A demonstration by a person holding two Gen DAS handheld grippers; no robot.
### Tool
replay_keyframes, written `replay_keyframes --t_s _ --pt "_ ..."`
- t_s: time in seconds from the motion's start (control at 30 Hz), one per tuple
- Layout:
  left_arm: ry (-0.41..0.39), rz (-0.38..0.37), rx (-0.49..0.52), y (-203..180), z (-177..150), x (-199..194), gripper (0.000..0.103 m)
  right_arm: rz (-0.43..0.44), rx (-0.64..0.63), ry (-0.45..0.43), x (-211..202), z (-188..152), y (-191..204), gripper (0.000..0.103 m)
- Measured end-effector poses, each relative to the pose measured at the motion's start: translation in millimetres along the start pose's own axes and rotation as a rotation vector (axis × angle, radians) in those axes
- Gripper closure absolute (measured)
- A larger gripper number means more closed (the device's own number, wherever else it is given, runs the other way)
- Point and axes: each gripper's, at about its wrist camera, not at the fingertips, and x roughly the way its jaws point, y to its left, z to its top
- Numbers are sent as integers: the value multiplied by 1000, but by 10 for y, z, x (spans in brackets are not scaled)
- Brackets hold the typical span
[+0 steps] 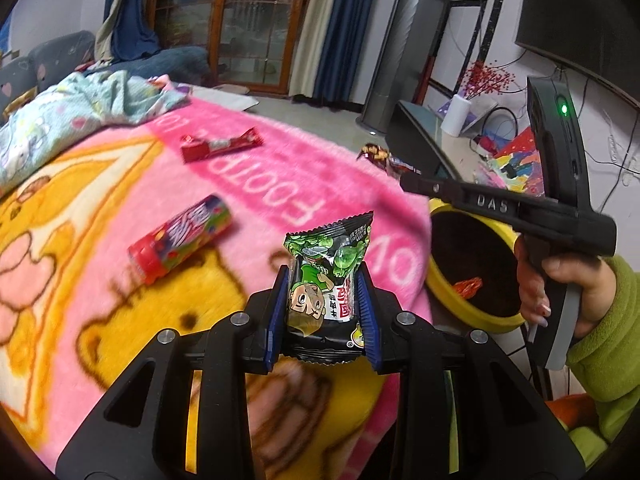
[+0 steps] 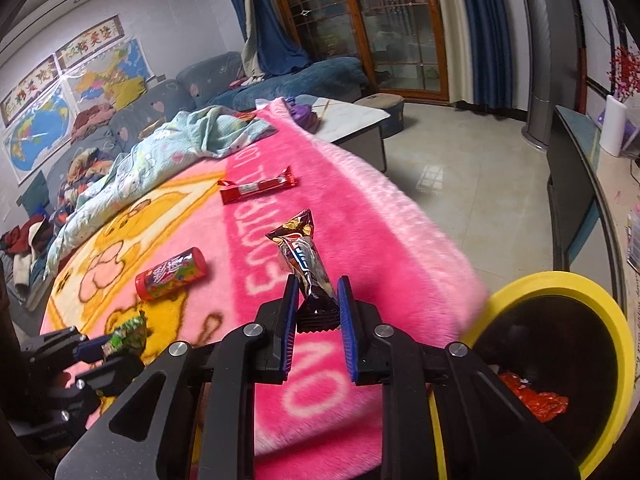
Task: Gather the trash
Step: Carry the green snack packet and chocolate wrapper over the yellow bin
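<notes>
Clearly clamped in the left wrist view: left gripper (image 1: 325, 312) pinching a green-black snack packet (image 1: 328, 276) above the pink blanket (image 1: 280, 176), yellow-rimmed bin (image 1: 472, 316) off to the right. Slack foil, so liable to slide out on a quick swing.

Likewise pinched in the right wrist view: right gripper (image 2: 318, 318) on a brown candy wrapper (image 2: 304, 256), held only by its lower end. Bin (image 2: 612, 344) at lower right; early release risks dropping short. 2 more pieces remaining: red candy tube (image 2: 170, 274), red bar wrapper (image 2: 256, 188).

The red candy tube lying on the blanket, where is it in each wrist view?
Left wrist: red candy tube left of centre, on the pink blanket.
Right wrist: tube lower left of centre.
Shared landmark: the red bar wrapper beyond it.
</notes>
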Motion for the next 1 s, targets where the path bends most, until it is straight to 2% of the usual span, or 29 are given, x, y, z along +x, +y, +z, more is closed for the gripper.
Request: replay_keyframes --t_s 0.4,0.63,1.0 --pt "-28 -59 58 -386 217 117 78 -62 67 -31 -328 -91 -442 84" --pt "-35 -107 79 -632 313 238 78 -111 146 -52 -540 -187 -832 84" --pt "-22 -184 113 -1056 398 472 78 -207 228 -94 -824 -347 -1304 84"
